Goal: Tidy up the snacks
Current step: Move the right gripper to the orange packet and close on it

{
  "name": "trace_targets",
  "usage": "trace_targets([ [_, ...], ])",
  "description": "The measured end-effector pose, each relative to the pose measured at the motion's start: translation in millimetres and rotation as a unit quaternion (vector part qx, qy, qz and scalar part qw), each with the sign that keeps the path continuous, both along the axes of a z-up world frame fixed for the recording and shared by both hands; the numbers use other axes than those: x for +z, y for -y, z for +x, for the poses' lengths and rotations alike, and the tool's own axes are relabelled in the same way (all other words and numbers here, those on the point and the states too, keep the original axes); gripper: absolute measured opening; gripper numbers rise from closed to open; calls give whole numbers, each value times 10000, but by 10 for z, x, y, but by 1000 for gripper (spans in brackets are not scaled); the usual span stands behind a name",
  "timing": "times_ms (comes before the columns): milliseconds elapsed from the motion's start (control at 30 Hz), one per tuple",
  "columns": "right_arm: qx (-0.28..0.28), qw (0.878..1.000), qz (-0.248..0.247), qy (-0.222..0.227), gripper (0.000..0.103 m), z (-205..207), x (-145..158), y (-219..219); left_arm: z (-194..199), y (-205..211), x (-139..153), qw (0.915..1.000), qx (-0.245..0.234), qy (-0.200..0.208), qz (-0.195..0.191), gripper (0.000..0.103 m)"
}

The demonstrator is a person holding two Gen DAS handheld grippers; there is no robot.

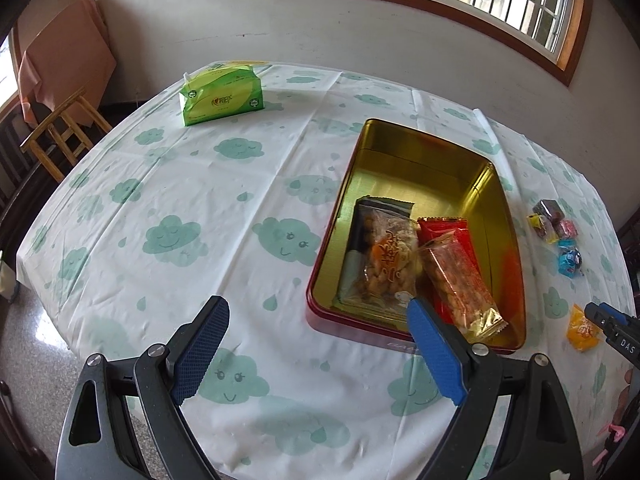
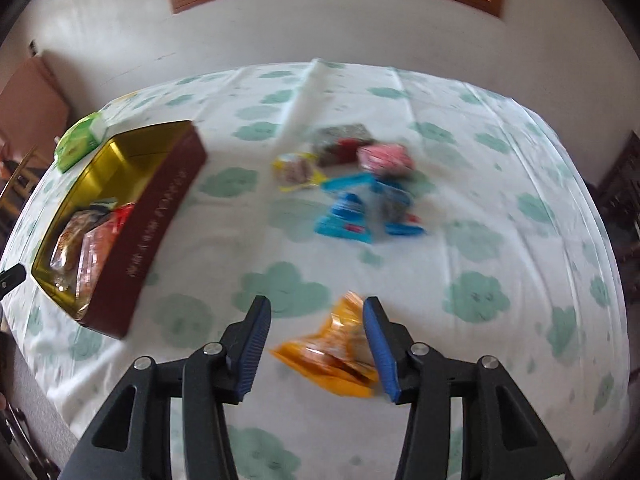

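One bench (image 1: 168,208), one open tin (image 1: 505,216) holding two packets (image 1: 384,256) laid flat side by side so more fit. Five small wrapped snacks (image 2: 360,184) wait clustered beyond the orange packet (image 2: 340,356), probably your next pick. Your right tool (image 2: 316,344) stands spread around it, not pinching; your left tool (image 1: 316,344) is spread and empty beside the tin.

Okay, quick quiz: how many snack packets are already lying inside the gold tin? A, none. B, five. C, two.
C: the left wrist view shows the tin holding just two packets, a clear one and a red one, while the other snacks lie outside on the tablecloth.
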State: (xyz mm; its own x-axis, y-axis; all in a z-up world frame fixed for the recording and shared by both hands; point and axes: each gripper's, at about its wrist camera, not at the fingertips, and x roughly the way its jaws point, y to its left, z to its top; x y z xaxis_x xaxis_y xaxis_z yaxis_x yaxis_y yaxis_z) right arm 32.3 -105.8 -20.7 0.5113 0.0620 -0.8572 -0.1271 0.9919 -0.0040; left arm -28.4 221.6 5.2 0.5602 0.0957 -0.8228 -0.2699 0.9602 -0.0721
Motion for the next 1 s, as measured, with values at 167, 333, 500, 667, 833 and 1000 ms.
trace_targets([
  [167, -341, 9990, 151, -228, 56, -52, -104, 228, -1, 55, 12, 10000, -57, 11, 5, 88],
  [333, -328, 9991, 78, -264, 57, -64, -236, 170, 1, 89, 11, 10000, -97, 6, 8, 88],
  [500, -183, 9997, -111, -137, 57, -81, -282, 82, 8, 147, 5, 9999, -144, -11, 10, 88],
  [667, 27, 10000, -60, -5, 58, -127, -297, 106, 31, 242, 14, 9996, -266, -16, 39, 88],
  [833, 340, 9994, 60, -8, 61, -165, -299, 94, 46, 315, 20, 9994, -333, -26, 69, 88],
  [1000, 745, 9971, 124, 27, 65, -203, -240, 71, 40, 347, 32, 9992, -379, -32, 84, 88],
])
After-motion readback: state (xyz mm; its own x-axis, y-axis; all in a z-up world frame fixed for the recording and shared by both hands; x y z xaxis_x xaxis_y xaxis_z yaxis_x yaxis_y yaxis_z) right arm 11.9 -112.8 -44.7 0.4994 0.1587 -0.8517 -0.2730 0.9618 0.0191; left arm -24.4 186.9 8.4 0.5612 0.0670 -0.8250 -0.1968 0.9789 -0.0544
